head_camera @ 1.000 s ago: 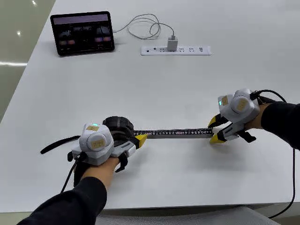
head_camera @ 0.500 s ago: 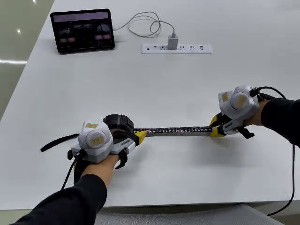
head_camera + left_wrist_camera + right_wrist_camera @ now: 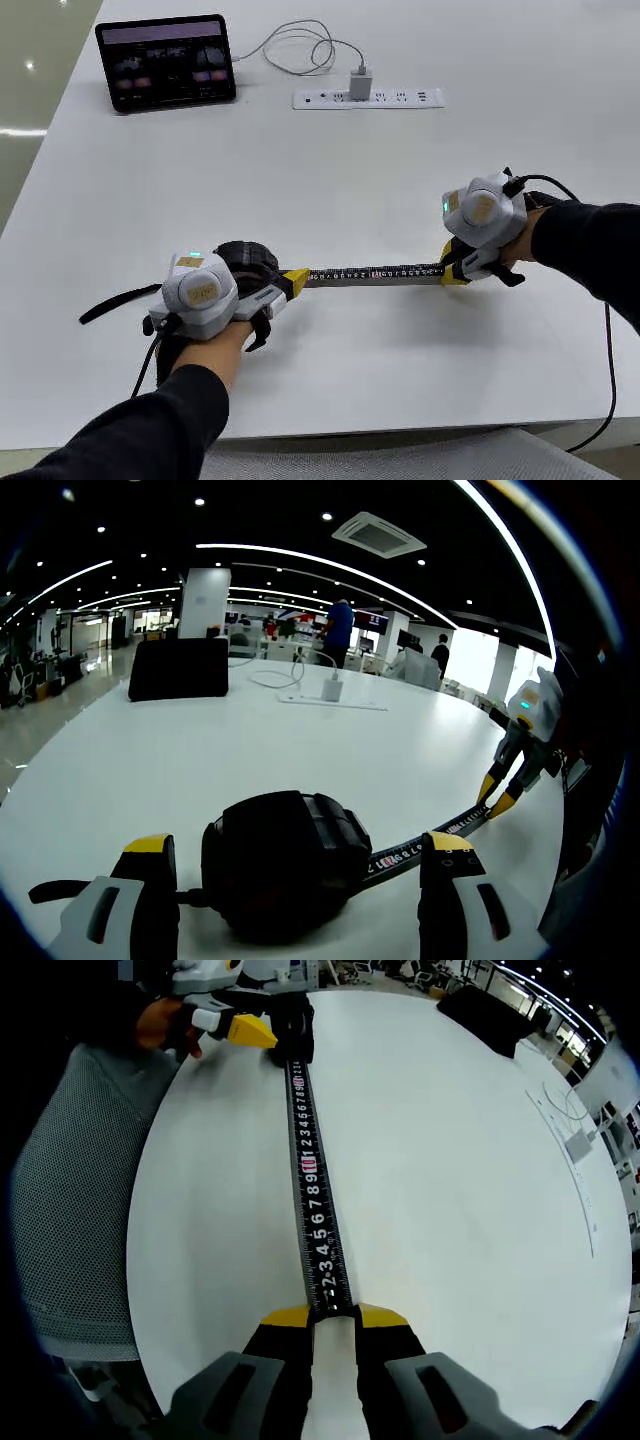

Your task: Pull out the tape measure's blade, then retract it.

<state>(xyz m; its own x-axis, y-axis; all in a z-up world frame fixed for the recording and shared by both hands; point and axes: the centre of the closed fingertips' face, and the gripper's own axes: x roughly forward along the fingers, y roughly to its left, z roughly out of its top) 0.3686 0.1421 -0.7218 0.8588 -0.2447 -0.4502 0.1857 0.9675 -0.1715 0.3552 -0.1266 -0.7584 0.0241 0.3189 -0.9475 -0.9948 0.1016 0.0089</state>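
Right gripper: jaws closed on the blade tip. Left gripper: jaws spread wide either side of the tape measure case, small gaps showing. Blade lies flat on white bench, stretched between both. Beyond the tape measure: tablet, power strip. Left gripper view: open-plan hall, ceiling lights, standing people. Right gripper view: blade numerals legible.

blade on table, seemingly flat

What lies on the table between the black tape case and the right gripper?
The pulled-out blade runs from the case to the right gripper, whose jaws pinch its end; the head view shows it.
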